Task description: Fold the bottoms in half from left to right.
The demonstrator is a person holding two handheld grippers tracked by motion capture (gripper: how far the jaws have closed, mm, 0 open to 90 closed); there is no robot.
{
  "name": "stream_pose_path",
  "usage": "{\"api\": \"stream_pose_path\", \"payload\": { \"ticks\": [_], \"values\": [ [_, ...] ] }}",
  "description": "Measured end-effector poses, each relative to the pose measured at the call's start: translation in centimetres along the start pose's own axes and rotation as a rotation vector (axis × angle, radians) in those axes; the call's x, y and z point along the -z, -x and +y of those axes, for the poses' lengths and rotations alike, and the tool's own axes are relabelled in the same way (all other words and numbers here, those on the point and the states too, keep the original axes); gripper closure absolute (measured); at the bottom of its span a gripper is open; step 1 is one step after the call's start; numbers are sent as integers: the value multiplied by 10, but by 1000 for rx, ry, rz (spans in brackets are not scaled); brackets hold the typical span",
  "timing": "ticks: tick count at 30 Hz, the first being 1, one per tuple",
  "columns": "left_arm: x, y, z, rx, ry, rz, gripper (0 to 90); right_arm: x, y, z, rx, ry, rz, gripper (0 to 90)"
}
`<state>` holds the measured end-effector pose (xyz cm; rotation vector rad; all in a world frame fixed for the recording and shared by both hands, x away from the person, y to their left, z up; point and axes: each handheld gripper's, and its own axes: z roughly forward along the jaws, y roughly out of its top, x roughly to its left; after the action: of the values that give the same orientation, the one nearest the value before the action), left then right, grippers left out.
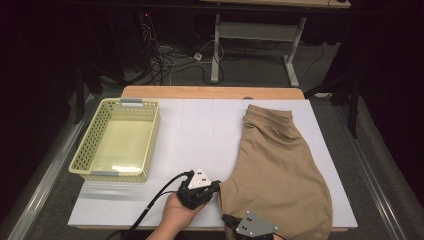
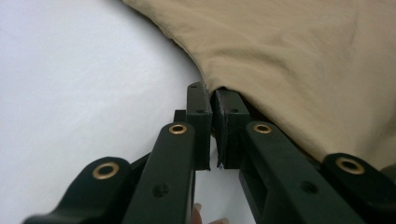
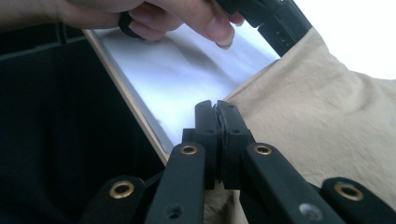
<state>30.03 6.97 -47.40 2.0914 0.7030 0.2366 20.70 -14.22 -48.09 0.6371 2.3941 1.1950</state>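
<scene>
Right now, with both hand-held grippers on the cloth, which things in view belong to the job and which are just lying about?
In the job:
- tan shorts, spread on the white table top
- left hand-held gripper, shut on the shorts' edge
- right hand-held gripper, shut on the shorts' near corner

Lying about:
- yellow basket, empty, at the left
- cables on the floor beyond the table

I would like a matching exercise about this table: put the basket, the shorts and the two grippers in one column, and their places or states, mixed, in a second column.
Things:
1. yellow basket
2. tan shorts
3. left gripper
4. right gripper

Places or states:
A. shut on the shorts' hem at the table's near edge
B. spread on the right half of the white tabletop
C. empty, at the table's left
D. shut on the shorts' left corner

Pairs: 1-C, 2-B, 3-D, 4-A
</scene>
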Motion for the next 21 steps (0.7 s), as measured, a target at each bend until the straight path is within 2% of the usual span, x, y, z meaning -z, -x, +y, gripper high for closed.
{"api": "stream_pose_path", "payload": {
  "ticks": [3, 8, 13, 17, 19, 21],
  "values": [
    [11, -4, -6, 22, 12, 9, 838, -7, -6, 7, 25, 7, 34, 892],
    [29, -10, -18, 43, 17, 48, 838, -19, -15, 21, 54, 32, 92, 892],
    [41, -15, -30, 62, 0, 88, 838, -34, -21, 31, 68, 40, 150, 890],
    [50, -21, -39, 77, -17, 138, 838, -43, -24, 34, 84, 24, 166, 882],
    [52, -25, -44, 92, -28, 155, 837, -46, -22, 34, 75, 24, 186, 855],
    [54, -27, -48, 112, -30, 165, 836, -46, -22, 35, 64, 32, 196, 787]
  ]
}}
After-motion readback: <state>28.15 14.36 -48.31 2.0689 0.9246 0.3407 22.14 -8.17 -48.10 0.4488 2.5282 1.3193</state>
